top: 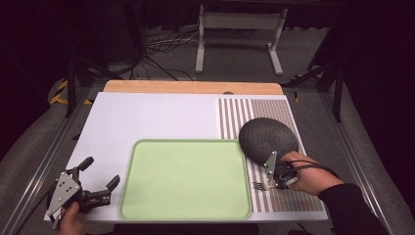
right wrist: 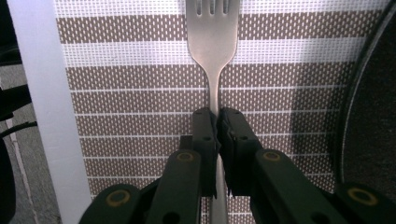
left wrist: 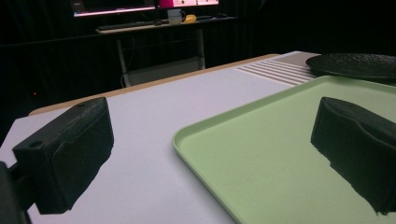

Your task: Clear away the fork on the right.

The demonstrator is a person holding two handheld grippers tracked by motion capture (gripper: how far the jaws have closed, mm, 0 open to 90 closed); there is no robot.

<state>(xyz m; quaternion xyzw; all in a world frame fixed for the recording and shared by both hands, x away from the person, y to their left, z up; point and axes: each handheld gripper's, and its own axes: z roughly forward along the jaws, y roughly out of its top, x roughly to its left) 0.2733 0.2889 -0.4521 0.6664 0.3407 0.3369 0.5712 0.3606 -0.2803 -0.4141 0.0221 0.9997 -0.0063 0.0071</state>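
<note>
Over the striped mat (right wrist: 140, 126), a fork (right wrist: 212, 42) is pinched tight by the right gripper (right wrist: 217, 122). The left gripper (top: 100, 182) is held wide open, with nothing in it.

A fork (right wrist: 212, 37) of smooth, dull-sheened metal is clamped in the matt black plastic right claw (right wrist: 217, 126). Under it a woven, ribbed mat (right wrist: 140, 107) is seen; beside it a rough matt black plate (top: 267, 138). By the left claw (top: 100, 180), a smooth matt green tray (left wrist: 261, 154).
</note>
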